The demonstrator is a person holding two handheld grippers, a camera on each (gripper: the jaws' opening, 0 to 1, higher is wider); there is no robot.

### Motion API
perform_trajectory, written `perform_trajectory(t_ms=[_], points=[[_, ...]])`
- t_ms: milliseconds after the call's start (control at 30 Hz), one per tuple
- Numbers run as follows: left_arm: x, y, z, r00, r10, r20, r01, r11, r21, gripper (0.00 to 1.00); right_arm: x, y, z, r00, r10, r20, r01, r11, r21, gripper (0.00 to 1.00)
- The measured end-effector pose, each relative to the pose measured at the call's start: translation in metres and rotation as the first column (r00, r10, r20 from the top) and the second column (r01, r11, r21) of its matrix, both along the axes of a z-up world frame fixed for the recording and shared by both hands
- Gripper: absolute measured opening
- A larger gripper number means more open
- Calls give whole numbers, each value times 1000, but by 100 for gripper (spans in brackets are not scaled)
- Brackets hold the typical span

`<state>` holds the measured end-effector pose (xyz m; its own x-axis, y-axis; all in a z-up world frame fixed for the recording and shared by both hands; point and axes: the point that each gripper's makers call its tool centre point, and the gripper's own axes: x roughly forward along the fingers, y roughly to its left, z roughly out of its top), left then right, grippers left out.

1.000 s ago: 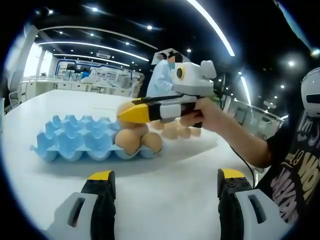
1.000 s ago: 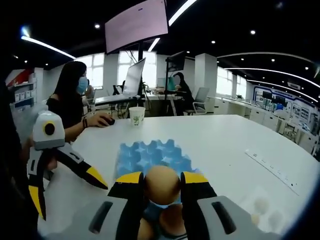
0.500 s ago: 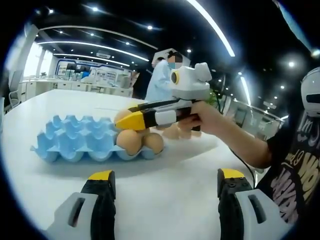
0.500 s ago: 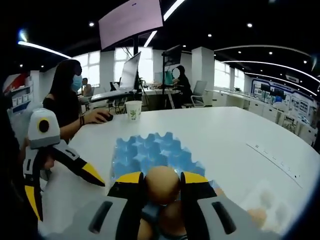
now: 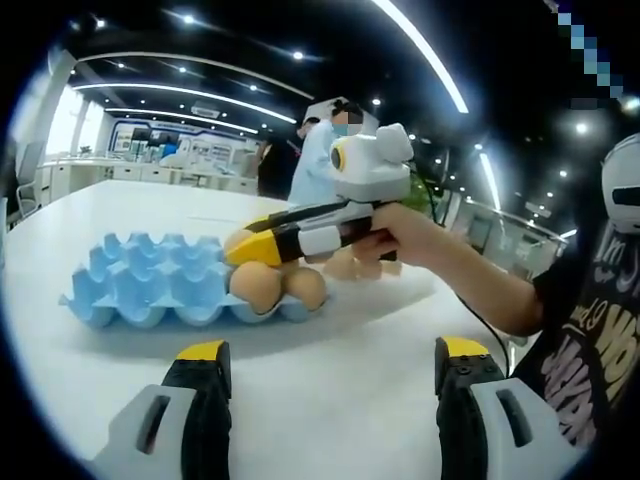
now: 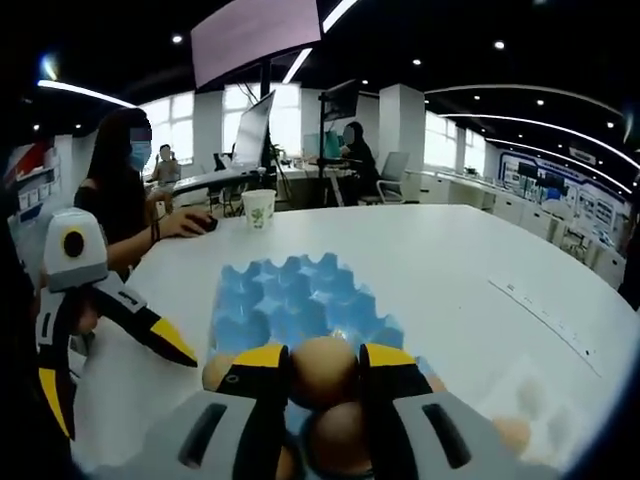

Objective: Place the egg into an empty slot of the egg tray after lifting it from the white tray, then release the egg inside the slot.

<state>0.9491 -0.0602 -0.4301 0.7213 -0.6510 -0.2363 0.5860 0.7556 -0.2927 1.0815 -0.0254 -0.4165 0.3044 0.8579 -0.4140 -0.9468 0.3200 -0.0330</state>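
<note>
Brown egg (image 6: pixel 324 371) between right tongs (image 6: pixel 322 368)

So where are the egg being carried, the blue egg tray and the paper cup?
egg (image 6: pixel 322 370), right gripper view, on its rounded top between the jaws.
blue egg tray (image 6: pixel 290 300), right gripper view, on its empty cups.
paper cup (image 6: pixel 259 209), right gripper view, on its side wall.

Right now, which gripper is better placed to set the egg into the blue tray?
Right. The right gripper already clamps the egg above the blue egg tray; the left gripper is open, back from it.
</note>
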Motion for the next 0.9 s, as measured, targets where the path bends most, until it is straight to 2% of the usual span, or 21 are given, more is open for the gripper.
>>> perform_trajectory(t_ms=[300, 433, 733, 900], points=[[-2, 0, 0, 1000, 8, -3, -8, 1000, 5, 85, -3, -2, 2, 1000, 5, -14, -5, 1000, 6, 29], [-2, -2, 4, 1000, 8, 6, -8, 1000, 6, 85, -9, -3, 8, 997, 6, -74, -2, 998, 58, 31], [-1, -7, 9, 1000, -3, 23, 3, 1000, 14, 85, -13, -16, 22, 999, 1, -40, 2, 997, 73, 31], [0, -12, 12, 999, -12, 30, 11, 1000, 17, 85, -11, -30, 29, 1000, -18, -24, 20, 996, 84, 31]])
